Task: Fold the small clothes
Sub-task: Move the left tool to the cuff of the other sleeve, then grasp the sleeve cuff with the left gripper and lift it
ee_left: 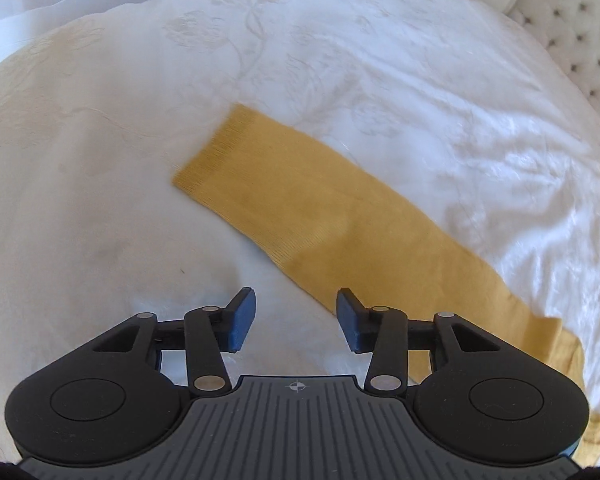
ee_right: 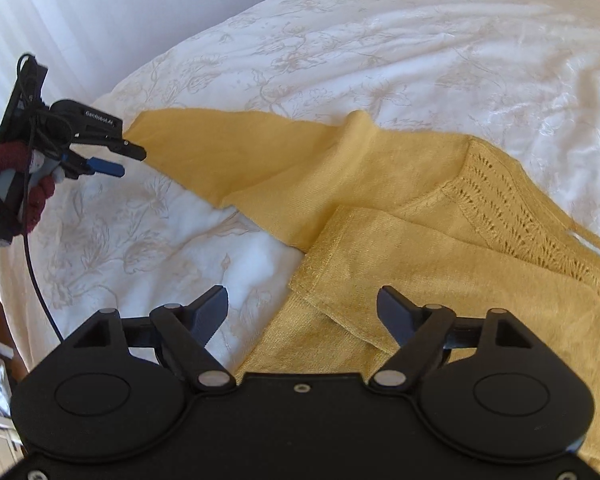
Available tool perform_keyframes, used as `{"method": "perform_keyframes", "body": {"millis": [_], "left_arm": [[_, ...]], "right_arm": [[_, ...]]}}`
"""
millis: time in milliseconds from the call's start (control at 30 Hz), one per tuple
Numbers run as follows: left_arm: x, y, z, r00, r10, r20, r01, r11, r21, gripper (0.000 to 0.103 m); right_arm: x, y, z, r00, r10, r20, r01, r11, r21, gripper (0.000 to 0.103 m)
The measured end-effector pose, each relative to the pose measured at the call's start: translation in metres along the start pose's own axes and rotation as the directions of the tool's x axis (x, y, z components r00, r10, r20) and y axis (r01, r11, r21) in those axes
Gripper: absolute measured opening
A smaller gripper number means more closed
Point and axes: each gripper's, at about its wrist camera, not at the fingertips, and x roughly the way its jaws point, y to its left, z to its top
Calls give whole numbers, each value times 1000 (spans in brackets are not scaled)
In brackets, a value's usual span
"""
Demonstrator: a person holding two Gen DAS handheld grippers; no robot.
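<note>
A yellow knitted sweater [ee_right: 400, 200] lies spread on a white bedspread [ee_right: 340, 40] with a pale flower pattern. In the right wrist view its body fills the 3 to 5 o'clock part, with an open lace strip toward 3 o'clock, and one sleeve [ee_left: 320, 208] runs out flat toward 9 o'clock. The left gripper [ee_right: 134, 161], held by a hand in a dark red glove [ee_right: 40, 196], hangs at 9 o'clock just beside the sleeve's cuff; its jaws stand apart and hold nothing. The right gripper [ee_right: 302, 314] hovers over the sweater's near edge at 6 o'clock, jaws wide apart and empty. A padded headboard [ee_left: 580, 40] shows at 2 o'clock in the left wrist view
</note>
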Motion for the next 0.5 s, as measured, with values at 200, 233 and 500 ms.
{"method": "perform_keyframes", "body": {"millis": [200, 233, 500], "left_arm": [[23, 19, 31, 999, -35, 11, 36, 994, -102, 44], [26, 20, 35, 999, -39, 15, 40, 993, -107, 45], [40, 29, 39, 994, -72, 85, 90, 968, -232, 29]], "right_arm": [[-10, -12, -1, 1000, -19, 8, 18, 993, 117, 89], [-11, -13, -1, 1000, -25, 5, 25, 991, 129, 89], [-27, -28, -13, 998, -61, 3, 58, 969, 240, 90]]}}
